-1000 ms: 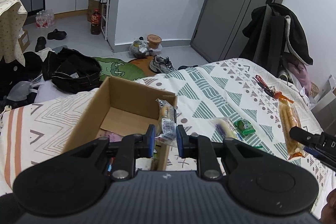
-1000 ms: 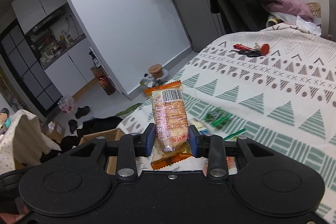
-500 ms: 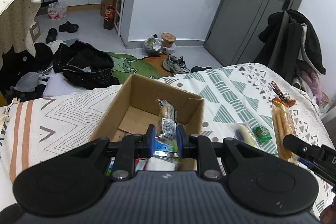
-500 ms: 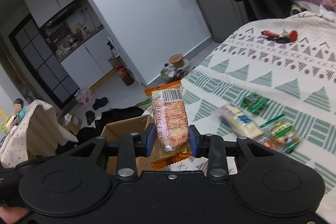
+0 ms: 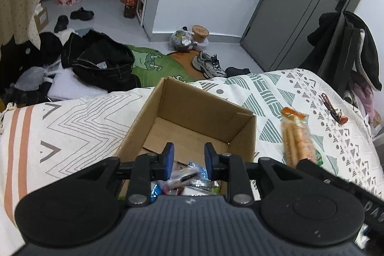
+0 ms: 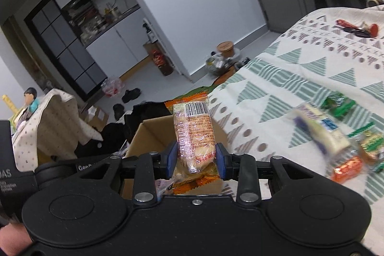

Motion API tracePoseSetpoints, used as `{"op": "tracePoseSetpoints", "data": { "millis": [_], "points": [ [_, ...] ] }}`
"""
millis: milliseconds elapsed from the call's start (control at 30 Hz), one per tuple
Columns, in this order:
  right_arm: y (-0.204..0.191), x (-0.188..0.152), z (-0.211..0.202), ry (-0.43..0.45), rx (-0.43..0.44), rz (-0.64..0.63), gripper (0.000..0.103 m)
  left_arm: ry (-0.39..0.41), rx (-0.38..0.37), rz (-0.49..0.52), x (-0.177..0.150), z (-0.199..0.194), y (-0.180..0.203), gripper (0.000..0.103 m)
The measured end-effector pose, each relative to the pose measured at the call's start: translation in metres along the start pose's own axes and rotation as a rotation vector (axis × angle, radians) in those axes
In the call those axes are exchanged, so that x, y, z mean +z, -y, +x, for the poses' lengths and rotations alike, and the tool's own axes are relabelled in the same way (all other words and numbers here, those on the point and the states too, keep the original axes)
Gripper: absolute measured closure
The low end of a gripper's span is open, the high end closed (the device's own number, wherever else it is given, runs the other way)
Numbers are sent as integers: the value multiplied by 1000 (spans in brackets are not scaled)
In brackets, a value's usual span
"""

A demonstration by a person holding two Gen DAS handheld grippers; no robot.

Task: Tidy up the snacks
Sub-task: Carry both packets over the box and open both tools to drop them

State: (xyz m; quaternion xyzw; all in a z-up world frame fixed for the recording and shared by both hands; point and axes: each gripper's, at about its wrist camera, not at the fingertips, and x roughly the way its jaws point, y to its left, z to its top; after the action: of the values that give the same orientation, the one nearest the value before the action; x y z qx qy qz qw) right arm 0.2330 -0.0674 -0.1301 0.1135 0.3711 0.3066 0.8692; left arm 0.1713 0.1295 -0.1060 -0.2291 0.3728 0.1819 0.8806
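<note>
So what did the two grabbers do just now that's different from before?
The left gripper opened its fingers and dropped its snack into the cardboard box, where wrappers lie. The right gripper carried its orange biscuit pack toward the box, still squeezing it. The box stayed put on the bed.

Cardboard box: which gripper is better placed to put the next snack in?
Right. The right gripper is clamped on the orange cracker pack near the cardboard box; the left gripper hangs open and empty over it.
</note>
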Motion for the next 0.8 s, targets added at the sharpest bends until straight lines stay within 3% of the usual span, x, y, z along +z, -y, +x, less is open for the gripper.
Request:
{"op": "tracePoseSetpoints", "data": {
  "millis": [133, 200, 233, 267, 333, 500, 800],
  "points": [
    [-11, 0, 10, -15, 29, -5, 70, 5, 18, -7, 9, -1, -12, 71],
    [-19, -1, 12, 0, 78, -21, 69, 8, 29, -9, 13, -2, -18, 60],
    [-23, 0, 14, 5, 97, -25, 66, 10, 36, -10, 14, -3, -20, 57],
    [-26, -1, 17, 2, 103, -25, 53, 13, 44, -14, 15, -4, -22, 52],
    [-28, -3, 22, -5, 79, -19, 41, 15, 51, -20, 17, -5, -27, 48],
    [-26, -11, 22, -35, 33, -17, 41, 19, 36, -25, 20, -12, -31, 24],
    [-11, -6, 0, -20, -37, 7, 41, 38, 53, -21, 15, -31, -24, 21]
  ]
}}
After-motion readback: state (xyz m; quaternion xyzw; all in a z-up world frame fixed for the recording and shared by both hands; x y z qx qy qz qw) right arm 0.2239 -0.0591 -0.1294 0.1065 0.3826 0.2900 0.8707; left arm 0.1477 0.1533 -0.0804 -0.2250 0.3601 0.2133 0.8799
